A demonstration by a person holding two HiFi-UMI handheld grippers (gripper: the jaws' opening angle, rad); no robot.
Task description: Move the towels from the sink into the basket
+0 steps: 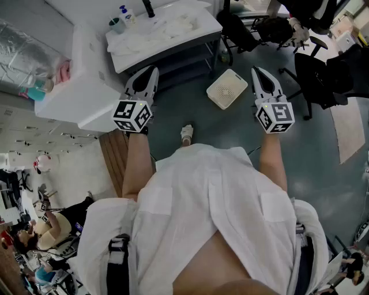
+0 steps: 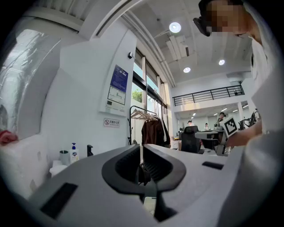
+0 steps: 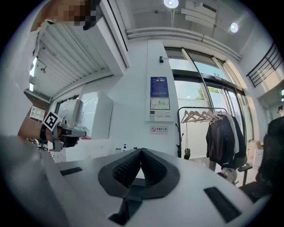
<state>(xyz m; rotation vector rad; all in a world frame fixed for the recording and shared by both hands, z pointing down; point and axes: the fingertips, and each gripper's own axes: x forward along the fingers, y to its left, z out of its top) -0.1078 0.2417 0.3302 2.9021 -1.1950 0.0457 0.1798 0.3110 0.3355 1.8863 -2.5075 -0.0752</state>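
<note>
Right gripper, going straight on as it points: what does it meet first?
Nothing close. The right gripper, fingers shut, points level across open room. First in line seems to be the white wall beside the coat rack, though depth is unclear.

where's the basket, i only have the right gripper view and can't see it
observer: The basket is on the floor ahead of the person, between the two tools and nearer the right tool.
operator: ok and are there towels in the sink
observer: Yes, white towels lie bunched in the sink, ahead and to the left.
operator: is the left tool holding anything
observer: No, the left tool is shut with nothing between its jaws.
</note>
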